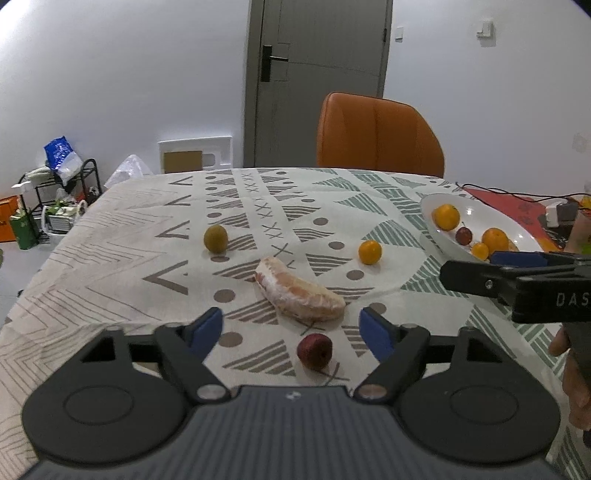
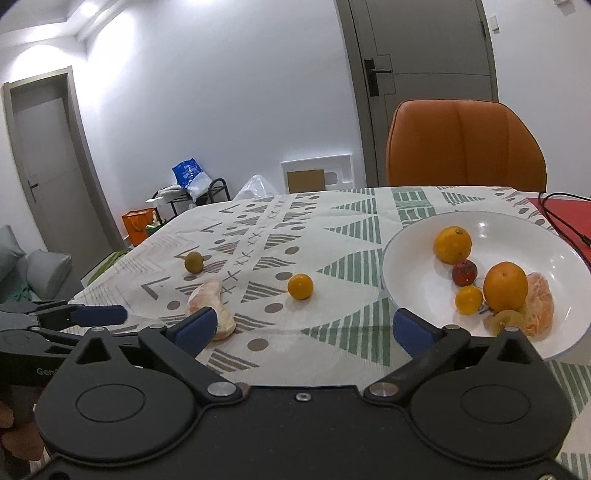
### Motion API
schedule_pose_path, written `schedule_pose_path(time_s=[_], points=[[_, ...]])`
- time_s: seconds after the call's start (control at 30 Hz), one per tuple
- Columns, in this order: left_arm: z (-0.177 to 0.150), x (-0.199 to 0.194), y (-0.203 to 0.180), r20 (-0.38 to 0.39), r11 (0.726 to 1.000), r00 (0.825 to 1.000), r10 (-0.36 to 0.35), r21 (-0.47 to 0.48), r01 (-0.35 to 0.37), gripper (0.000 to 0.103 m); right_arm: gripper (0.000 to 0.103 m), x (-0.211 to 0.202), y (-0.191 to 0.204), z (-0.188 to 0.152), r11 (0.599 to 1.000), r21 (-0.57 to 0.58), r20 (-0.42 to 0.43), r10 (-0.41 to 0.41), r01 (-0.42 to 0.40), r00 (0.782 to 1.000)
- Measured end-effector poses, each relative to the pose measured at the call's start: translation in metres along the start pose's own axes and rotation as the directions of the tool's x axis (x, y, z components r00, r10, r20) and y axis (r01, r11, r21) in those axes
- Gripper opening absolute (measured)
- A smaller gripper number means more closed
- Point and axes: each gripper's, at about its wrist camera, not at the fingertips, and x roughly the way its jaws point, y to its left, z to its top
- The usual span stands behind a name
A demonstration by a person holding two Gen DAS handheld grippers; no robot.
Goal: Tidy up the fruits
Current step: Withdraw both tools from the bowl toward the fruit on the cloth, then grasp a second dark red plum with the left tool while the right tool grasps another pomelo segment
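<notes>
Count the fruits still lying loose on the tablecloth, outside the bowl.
4: a green fruit at far left, a small orange nearest the bowl, a peeled pomelo segment mid-table, and a red fruit between the left gripper fingers.

The walls (image 2: 221, 110) are plain white. A grey door (image 1: 317, 74) with a dark handle stands shut behind an orange chair (image 1: 376, 136). The chair is pushed up to the far side of the tabletop (image 1: 110, 236), which has a cloth with grey and green shapes. In the right wrist view, a second grey door (image 2: 48, 166) is on the left, and bright light shines on the ceiling (image 2: 88, 11). A black rack (image 1: 62, 192) full of bags stands on the floor by the wall. A white board (image 1: 195, 153) leans on the wall near it. Grey cushions (image 2: 37, 273) sit low at the left.
</notes>
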Motion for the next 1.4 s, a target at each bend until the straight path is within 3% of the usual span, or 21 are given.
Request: schedule_pose_path(time_s=[0.33, 0.4, 0.43, 0.8, 1.4], points=[[-0.010, 0.014, 0.003, -0.054, 0.998, 0.996, -0.066, -0.025, 0.065, 0.052, 0.103, -0.001, 0.006, -0.007, 1.000, -0.005, -0.019, -0.011, 0.011, 1.000], [-0.011, 0.018, 0.007, -0.079, 0.997, 0.994, -0.076, -0.036, 0.073, 0.027, 0.103, 0.002, 0.008, -0.007, 1.000, -0.011, -0.024, -0.006, 0.006, 1.000], [-0.011, 0.020, 0.009, -0.087, 0.996, 0.993, -0.085, -0.042, 0.082, 0.021, 0.103, 0.003, 0.010, -0.006, 1.000, -0.014, -0.027, -0.001, 0.001, 1.000], [-0.003, 0.012, 0.047, -0.049, 0.995, 0.999, -0.010, -0.103, 0.005, 0.021, 0.102, 0.028, 0.038, 0.002, 0.994, -0.077, -0.064, 0.071, -0.076, 0.995], [0.000, 0.003, 0.100, -0.022, 0.974, 0.996, 0.082, -0.210, -0.084, 0.021, 0.091, 0.076, 0.079, 0.012, 0.972, -0.144, -0.157, 0.160, -0.183, 0.975]])
